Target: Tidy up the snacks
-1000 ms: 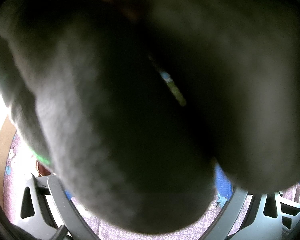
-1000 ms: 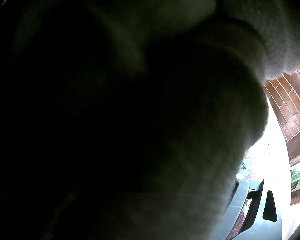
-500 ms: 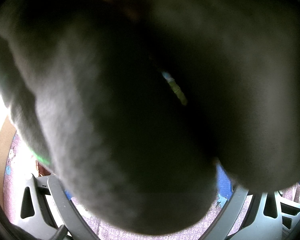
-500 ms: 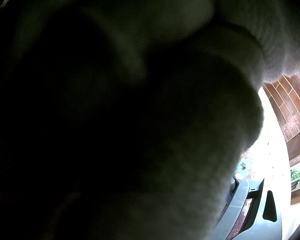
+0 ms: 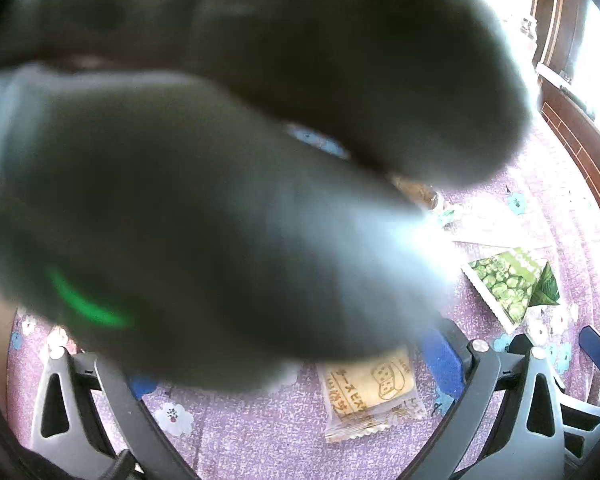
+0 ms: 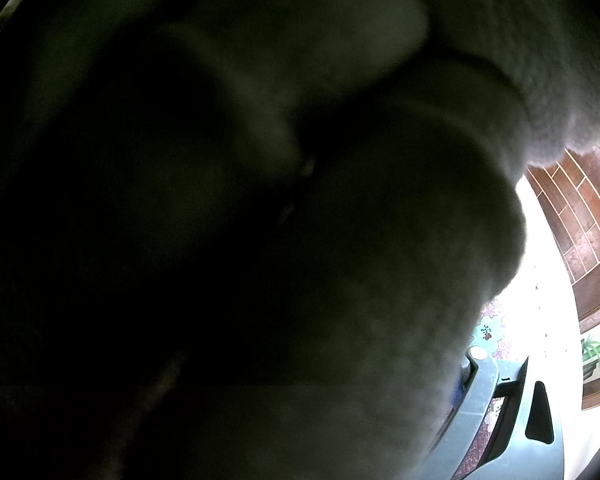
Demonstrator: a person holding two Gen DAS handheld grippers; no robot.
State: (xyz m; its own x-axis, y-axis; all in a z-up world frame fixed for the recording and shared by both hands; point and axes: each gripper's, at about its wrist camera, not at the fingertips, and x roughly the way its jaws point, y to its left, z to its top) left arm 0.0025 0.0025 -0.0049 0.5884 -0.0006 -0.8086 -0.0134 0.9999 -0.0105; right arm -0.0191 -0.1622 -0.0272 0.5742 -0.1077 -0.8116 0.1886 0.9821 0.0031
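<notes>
- A dark blurred mass (image 5: 228, 168) smothers my left lens; below it, the left gripper (image 5: 288, 396) has its jaws spread wide, empty.
- A cracker packet (image 5: 370, 394) lies flat on the purple floral worktop (image 5: 240, 436) between them; a green pea packet (image 5: 508, 284) sits far right.
- Right gripper (image 6: 496, 396): mostly hidden, cannot tell.
- I'd clear the lens before closing.

Your purple floral-print tablecloth (image 5: 236, 432) carries a tan printed cracker packet (image 5: 370, 394) at five o'clock and a green pea-patterned packet (image 5: 508, 284) at three.
</notes>
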